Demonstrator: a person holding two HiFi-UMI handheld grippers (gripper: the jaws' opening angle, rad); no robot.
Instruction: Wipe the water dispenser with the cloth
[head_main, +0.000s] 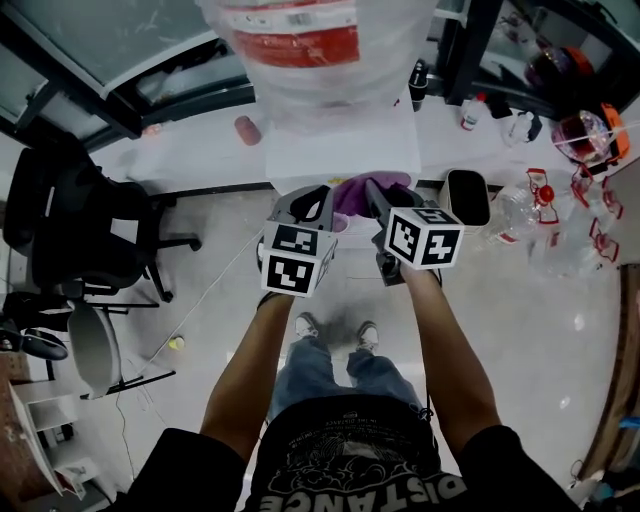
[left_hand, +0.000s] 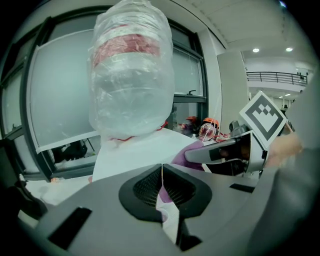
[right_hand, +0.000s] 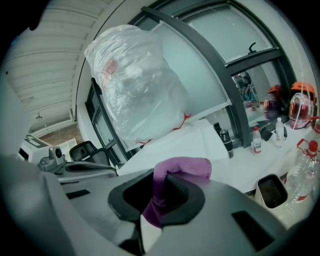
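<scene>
Water dispenser (head_main: 340, 140) straight ahead of both pairs of fingers: white boxy body, with a big bottle (head_main: 300, 40) on top, wrapped in clear plastic, a red band showing through. Cloth (head_main: 360, 192), purple, pinched between the fingers of the right gripper (head_main: 378, 200). Bunches up past the fingertips and folds over toward the dispenser's near top edge; touching it or just short of it, cannot tell. Hangs a little below the fingers too, as seen in the right gripper view. Left gripper (head_main: 312, 198) just beside the right one, on its left, fingers pressed together on nothing, with only a thin slit between the pads. Tips aimed at the same near edge of the white body. Off to the right of the right fingers, a small bin (head_main: 467, 196) with a dark inside, then clear plastic bottles with red caps (head_main: 535, 205). Farther right and beyond the fingertips, orange helmets (head_main: 590, 130). Well to the left of the left fingers, a black office chair (head_main: 70, 230).
</scene>
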